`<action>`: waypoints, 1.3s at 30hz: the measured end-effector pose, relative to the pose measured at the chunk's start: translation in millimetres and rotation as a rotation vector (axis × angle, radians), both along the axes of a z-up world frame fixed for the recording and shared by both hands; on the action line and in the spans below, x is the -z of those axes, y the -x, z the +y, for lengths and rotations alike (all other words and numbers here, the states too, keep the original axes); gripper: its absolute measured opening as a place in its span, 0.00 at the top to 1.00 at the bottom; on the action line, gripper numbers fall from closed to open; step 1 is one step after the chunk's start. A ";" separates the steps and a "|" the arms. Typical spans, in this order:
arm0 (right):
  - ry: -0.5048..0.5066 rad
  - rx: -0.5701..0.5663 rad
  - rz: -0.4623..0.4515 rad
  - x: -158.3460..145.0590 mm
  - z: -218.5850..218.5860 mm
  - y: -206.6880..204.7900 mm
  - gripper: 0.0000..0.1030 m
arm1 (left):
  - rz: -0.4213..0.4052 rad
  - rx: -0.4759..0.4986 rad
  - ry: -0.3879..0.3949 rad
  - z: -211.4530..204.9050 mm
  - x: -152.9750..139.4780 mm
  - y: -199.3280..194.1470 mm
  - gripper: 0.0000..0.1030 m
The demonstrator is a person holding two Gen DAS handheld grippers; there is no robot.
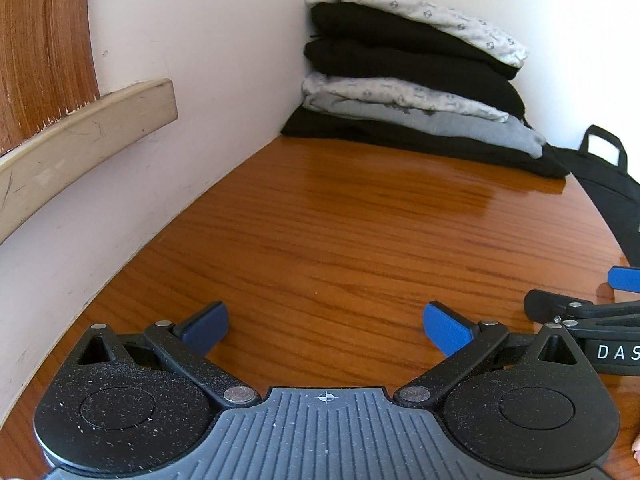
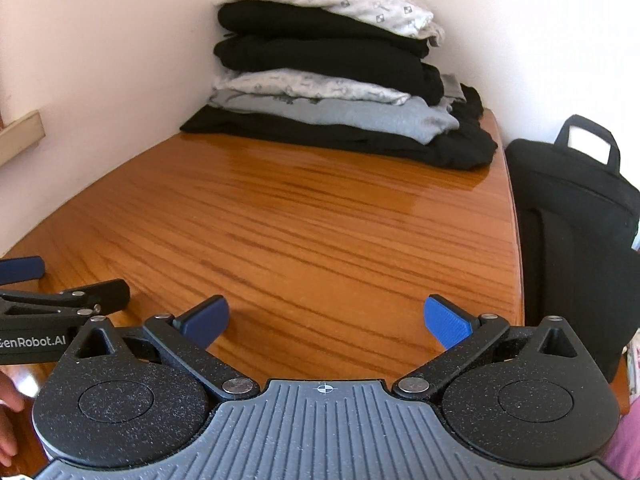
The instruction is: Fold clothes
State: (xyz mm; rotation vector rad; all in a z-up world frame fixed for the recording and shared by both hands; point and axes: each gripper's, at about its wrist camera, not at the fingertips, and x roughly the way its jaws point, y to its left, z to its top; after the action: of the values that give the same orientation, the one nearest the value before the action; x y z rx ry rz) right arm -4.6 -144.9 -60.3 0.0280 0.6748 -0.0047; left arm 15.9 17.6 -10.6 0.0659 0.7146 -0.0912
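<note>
Clothes [image 2: 320, 92] stacked folded in the far corner of the counter [image 2: 280, 232] against the wall — black, grey and patterned layers, left tool [image 1: 326, 330] and right tool [image 2: 326, 324] both spread wide, nothing held, side by side above bare wood — black bag [image 2: 572, 216] seen beside the counter's right edge.

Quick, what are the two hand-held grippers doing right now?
Left hand-held gripper: open, holding nothing, over the wooden table.
Right hand-held gripper: open, holding nothing.

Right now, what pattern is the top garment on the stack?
Light grey with small dark motifs; right wrist view.
</note>
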 end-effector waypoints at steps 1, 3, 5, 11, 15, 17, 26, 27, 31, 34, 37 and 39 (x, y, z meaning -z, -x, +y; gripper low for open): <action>0.001 -0.001 0.000 0.0 0.5 0.3 0.00 | 0.000 0.000 0.000 0.0 0.0 -0.1 0.00; 0.001 0.000 0.000 -0.2 0.8 0.9 0.00 | 0.000 0.000 0.000 -0.4 -0.2 -0.1 0.00; 0.001 0.001 0.000 -0.2 1.1 0.9 0.00 | 0.000 0.000 0.000 -1.0 -0.7 0.0 0.00; 0.001 0.002 0.001 -0.3 1.5 1.0 0.00 | 0.000 0.000 0.000 -5.4 -4.6 0.7 0.00; 0.001 0.004 0.001 -0.4 1.8 1.1 0.00 | 0.000 0.001 0.000 -5.5 -5.1 0.5 0.00; 0.001 0.004 0.001 -0.6 1.9 1.1 0.00 | 0.000 0.001 0.000 -5.4 -5.2 0.3 0.00; 0.001 0.005 0.002 -1.2 2.2 1.0 0.00 | -0.001 0.000 0.000 -4.7 -6.0 0.1 0.00; 0.001 0.006 0.002 -1.2 2.2 0.9 0.00 | -0.001 0.000 0.000 -4.5 -6.1 0.2 0.00; 0.001 0.007 0.002 -0.6 1.7 0.2 0.00 | -0.002 -0.001 0.000 -3.8 -6.6 0.5 0.00; 0.001 0.011 0.002 -0.3 1.6 1.0 0.00 | -0.002 -0.001 0.000 -3.4 -6.8 0.7 0.00; 0.001 0.016 0.002 -0.4 1.7 2.4 0.00 | -0.002 -0.001 0.000 -3.4 -6.3 0.5 0.00; 0.001 0.017 0.002 -0.6 2.0 2.5 0.00 | -0.002 -0.001 0.000 -3.1 -5.9 0.3 0.00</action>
State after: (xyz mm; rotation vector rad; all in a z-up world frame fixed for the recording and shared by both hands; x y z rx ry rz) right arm -7.1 -142.9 -59.7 0.0329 0.6762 -0.0211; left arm 15.5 14.5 -4.7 0.0656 0.7122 -0.0900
